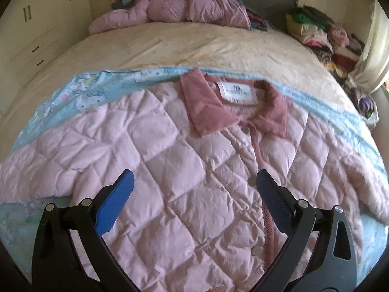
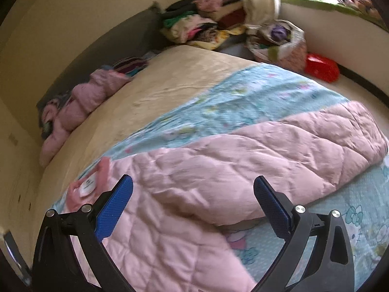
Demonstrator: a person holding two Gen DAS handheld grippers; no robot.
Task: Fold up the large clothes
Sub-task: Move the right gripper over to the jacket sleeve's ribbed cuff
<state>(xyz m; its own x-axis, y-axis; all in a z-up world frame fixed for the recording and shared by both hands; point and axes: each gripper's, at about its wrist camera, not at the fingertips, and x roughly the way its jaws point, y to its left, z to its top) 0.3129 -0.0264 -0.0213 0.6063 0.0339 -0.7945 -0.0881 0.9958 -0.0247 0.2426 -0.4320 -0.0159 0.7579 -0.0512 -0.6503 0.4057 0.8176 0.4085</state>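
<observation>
A pink quilted jacket lies flat and buttoned on the bed, its darker pink collar and white label facing away from me. My left gripper hovers open over the jacket's chest, nothing between its blue pads. In the right wrist view the same jacket fills the lower frame, and its sleeve stretches out to the right over a light blue printed blanket. My right gripper is open above the shoulder where the sleeve starts, holding nothing.
A second pink padded garment is heaped at the head of the bed. Stacked clothes pile up at the right beside a curtain. A red object lies on the floor past the bed. White cupboards stand at the left.
</observation>
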